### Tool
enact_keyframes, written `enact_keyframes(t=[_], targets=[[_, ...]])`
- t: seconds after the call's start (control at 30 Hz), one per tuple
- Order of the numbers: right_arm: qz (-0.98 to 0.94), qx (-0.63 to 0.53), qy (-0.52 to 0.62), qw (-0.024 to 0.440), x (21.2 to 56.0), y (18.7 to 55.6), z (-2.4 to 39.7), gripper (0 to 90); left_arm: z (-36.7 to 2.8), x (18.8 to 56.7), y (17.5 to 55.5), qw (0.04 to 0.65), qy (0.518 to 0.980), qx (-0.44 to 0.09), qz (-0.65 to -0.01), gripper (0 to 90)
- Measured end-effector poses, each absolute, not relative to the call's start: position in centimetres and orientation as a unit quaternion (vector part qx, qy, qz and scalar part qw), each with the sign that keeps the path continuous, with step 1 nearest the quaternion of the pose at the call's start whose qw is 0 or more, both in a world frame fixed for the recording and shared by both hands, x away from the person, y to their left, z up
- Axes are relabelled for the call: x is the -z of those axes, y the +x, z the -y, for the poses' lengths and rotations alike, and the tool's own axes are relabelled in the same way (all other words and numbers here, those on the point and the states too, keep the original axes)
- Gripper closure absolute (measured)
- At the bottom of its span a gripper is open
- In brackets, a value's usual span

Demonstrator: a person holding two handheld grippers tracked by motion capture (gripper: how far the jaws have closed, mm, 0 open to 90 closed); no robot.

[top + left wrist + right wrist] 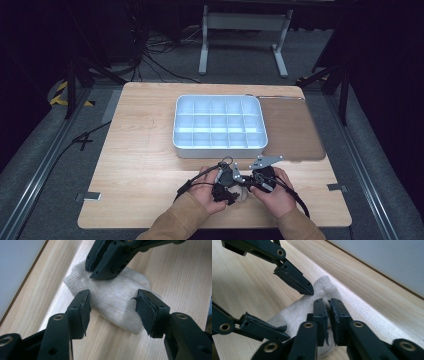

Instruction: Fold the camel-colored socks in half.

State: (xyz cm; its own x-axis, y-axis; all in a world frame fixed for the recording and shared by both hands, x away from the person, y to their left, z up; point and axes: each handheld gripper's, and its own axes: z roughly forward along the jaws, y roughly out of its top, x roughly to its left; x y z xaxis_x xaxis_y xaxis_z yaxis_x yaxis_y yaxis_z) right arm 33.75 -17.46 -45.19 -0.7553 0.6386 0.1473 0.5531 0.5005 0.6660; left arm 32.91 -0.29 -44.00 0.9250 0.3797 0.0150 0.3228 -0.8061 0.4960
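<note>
Sock [112, 297], beige knit, is lying flat on the wooden table [140, 150] near its front edge, just in front of the white compartment tray [219, 122]. Left gripper [111, 306] is standing with jaws wide apart, straddling the sock, pads not pressing it. Right gripper [329, 315] is resting on the sock's far end; its jaws are nearly together, a thin gap showing, and whether fabric is pinched between them cannot be told.
</note>
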Motion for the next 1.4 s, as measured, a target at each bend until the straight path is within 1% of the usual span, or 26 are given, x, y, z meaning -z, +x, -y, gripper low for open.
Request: enact_keyframes(t=[0.03,0.07,0.1,0.17,0.23,0.37,0.47,0.5,0.57,0.63,0.8,0.97,1.03,1.17,1.4], targets=[[-0.863,-0.361,0.348,0.059,45.1,33.7,17.5,76.1,0.3,44.0,32.9,0.249,0.948,-0.058,-0.187,44.7],[-0.859,-0.361,0.359,0.049,45.0,33.5,17.6,68.2,0.3,44.1,32.9,0.249,0.949,-0.060,-0.182,44.4],[-0.859,-0.361,0.359,0.049,45.0,33.5,17.6,68.2,0.4,44.1,32.9,0.248,0.950,-0.061,-0.182,44.4],[-0.858,-0.357,0.367,0.037,45.1,33.4,17.7,63.1,0.4,44.1,32.8,0.248,0.949,-0.060,-0.183,44.4],[-0.854,-0.354,0.379,0.034,45.3,33.6,17.8,56.1,0.3,44.1,32.8,0.247,0.950,-0.056,-0.182,44.6],[-0.849,-0.353,0.393,0.019,45.8,34.0,18.0,50.2,0.2,44.1,32.7,0.249,0.949,-0.057,-0.184,45.4],[-0.846,-0.354,0.398,0.005,46.1,34.4,18.1,48.5,0.0,44.1,32.7,0.248,0.949,-0.054,-0.186,45.4],[-0.846,-0.354,0.398,0.005,46.1,34.4,18.1,48.5,0.0,44.1,32.7,0.248,0.949,-0.054,-0.186,45.4],[-0.841,-0.359,0.406,-0.013,46.4,34.6,18.1,48.6,-0.2,44.2,32.6,0.250,0.948,-0.054,-0.191,45.3],[-0.837,-0.362,0.409,-0.030,46.7,34.8,18.0,50.5,-0.3,44.2,32.5,0.249,0.948,-0.056,-0.191,45.4],[-0.834,-0.368,0.406,-0.063,46.9,35.2,17.7,58.7,-0.8,44.3,32.3,0.248,0.947,-0.054,-0.198,45.2],[-0.836,-0.372,0.395,-0.078,46.8,35.3,17.5,70.3,-1.3,44.1,32.3,0.254,0.945,-0.045,-0.199,43.7],[-0.840,-0.370,0.390,-0.076,46.7,35.3,17.4,72.8,-1.5,44.0,32.3,0.258,0.945,-0.039,-0.199,42.8],[-0.846,-0.367,0.381,-0.066,46.5,35.2,17.2,75.0,-2.2,43.6,32.4,0.251,0.945,-0.035,-0.206,42.0],[-0.849,-0.367,0.375,-0.054,45.7,35.0,17.2,76.2,-4.1,42.8,32.8,0.263,0.937,-0.032,-0.228,41.6]])
